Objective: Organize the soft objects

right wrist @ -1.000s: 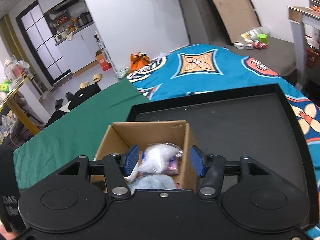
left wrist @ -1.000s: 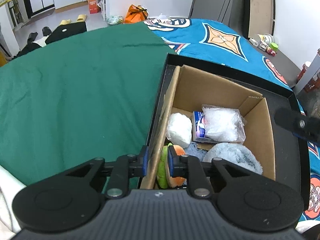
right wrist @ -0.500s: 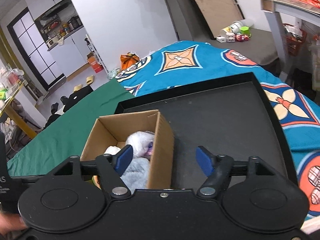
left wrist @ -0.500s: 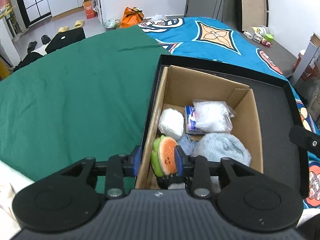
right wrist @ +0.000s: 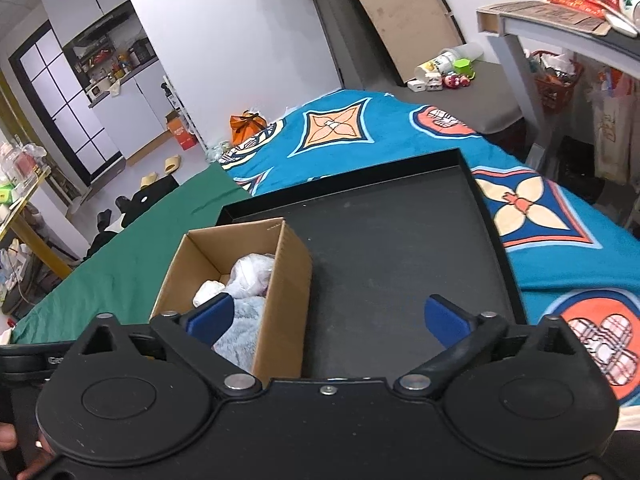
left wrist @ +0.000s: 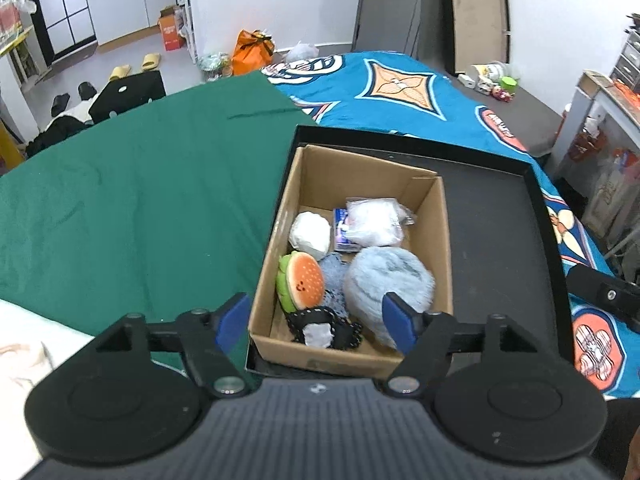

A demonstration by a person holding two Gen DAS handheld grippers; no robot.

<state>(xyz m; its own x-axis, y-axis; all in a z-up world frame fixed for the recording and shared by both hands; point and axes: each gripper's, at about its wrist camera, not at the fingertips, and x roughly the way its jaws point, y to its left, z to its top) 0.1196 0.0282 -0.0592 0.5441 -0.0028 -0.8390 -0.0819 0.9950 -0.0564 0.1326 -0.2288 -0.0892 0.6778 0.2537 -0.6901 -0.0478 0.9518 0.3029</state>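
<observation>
A cardboard box (left wrist: 436, 240) stands at the left end of a black tray (left wrist: 500, 248). In it lie a burger plush (left wrist: 304, 280), a fluffy blue-grey plush (left wrist: 388, 280), a white round soft thing (left wrist: 310, 234), a bagged white item (left wrist: 374, 220) and a black-and-white item (left wrist: 320, 328). My left gripper (left wrist: 316, 320) is open and empty, above the box's near edge. My right gripper (right wrist: 328, 316) is open and empty, over the box's right wall (right wrist: 290, 296) and the tray (right wrist: 400, 248).
The tray rests on a table with a green cloth (left wrist: 140, 200) at left and a blue patterned cloth (left wrist: 400, 84) behind and right. A white cloth (left wrist: 24, 352) lies at the near left. A shelf with clutter (right wrist: 560, 20) stands at far right.
My left gripper has opened and let the burger plush go into the box, then pulled back and up. My right gripper has moved right, off the box, and opened wider.
</observation>
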